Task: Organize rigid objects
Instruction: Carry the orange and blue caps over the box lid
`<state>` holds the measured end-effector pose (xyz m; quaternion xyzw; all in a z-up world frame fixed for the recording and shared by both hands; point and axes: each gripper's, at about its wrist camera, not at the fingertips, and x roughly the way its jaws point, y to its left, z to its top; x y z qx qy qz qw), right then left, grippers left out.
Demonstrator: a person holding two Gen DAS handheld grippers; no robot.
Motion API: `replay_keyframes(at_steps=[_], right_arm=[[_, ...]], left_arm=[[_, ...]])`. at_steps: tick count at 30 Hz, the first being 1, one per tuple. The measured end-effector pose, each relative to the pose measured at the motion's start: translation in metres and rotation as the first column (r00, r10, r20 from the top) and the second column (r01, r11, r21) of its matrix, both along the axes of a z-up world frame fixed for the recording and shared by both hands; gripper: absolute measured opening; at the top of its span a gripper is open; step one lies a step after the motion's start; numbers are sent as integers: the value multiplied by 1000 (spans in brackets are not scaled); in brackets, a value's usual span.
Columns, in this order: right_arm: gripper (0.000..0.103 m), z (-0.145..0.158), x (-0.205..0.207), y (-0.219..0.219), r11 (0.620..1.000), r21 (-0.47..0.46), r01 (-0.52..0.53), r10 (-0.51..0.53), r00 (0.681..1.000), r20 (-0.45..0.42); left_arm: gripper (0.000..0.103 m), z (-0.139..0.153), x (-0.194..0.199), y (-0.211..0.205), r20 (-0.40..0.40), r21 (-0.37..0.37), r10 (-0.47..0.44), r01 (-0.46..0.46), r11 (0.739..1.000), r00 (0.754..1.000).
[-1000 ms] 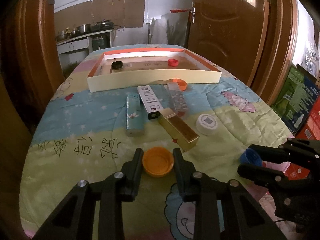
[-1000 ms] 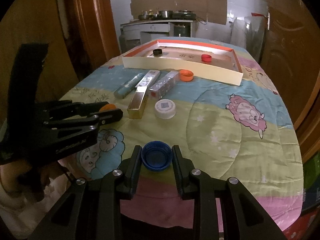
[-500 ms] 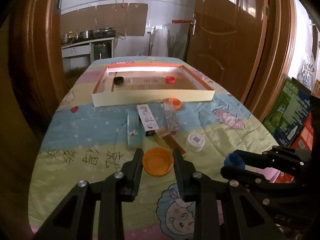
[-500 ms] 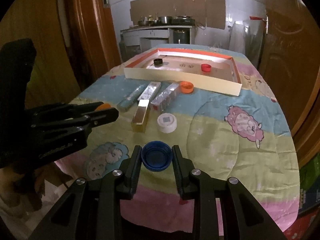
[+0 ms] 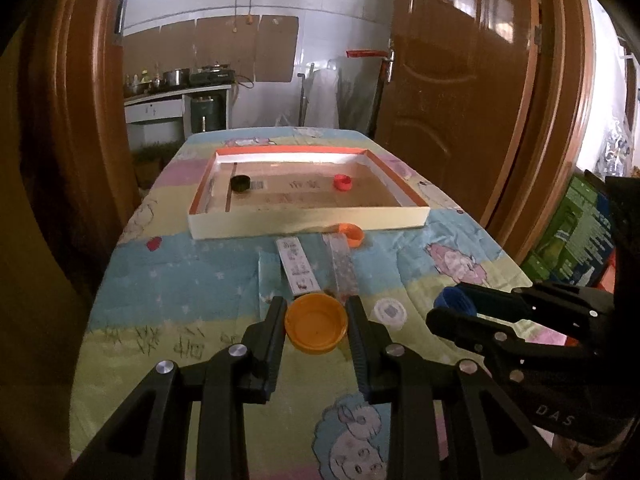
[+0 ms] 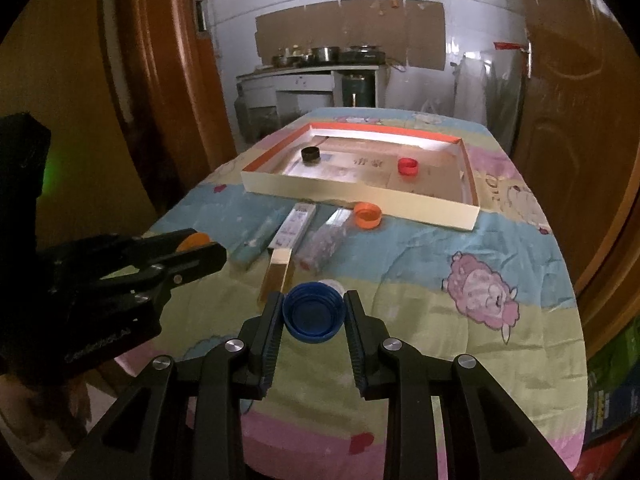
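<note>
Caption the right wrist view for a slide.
Right claw grips a blue cap above the quilted table; tray beyond holds black and red caps.

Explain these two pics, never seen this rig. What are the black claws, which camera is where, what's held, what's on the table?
No robot: a person holds a two-finger claw in each hand, each with a fisheye camera looking along its fingers. In the left wrist view, the left claw grips an orange cap; the right claw shows at the side. In the right wrist view, that right claw grips a blue cap. Both caps are held above a table with a cartoon cloth. On it lie a shallow tray holding a black cap and a red cap, several slim boxes, a white lid and another orange cap.
</note>
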<state>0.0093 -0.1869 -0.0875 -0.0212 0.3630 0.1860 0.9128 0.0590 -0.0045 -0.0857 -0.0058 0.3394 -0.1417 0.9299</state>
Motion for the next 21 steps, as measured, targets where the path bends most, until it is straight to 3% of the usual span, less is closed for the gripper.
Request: replay_keyframes(at_steps=[16, 21], right_arm=[[31, 5, 64, -2, 1000, 19, 22, -21, 998, -60], [31, 7, 83, -4, 998, -18, 63, -64, 996, -57]], left_arm=[[31, 8, 71, 8, -38, 45, 105, -103, 994, 994], [31, 8, 92, 10, -50, 68, 138, -134, 989, 989]])
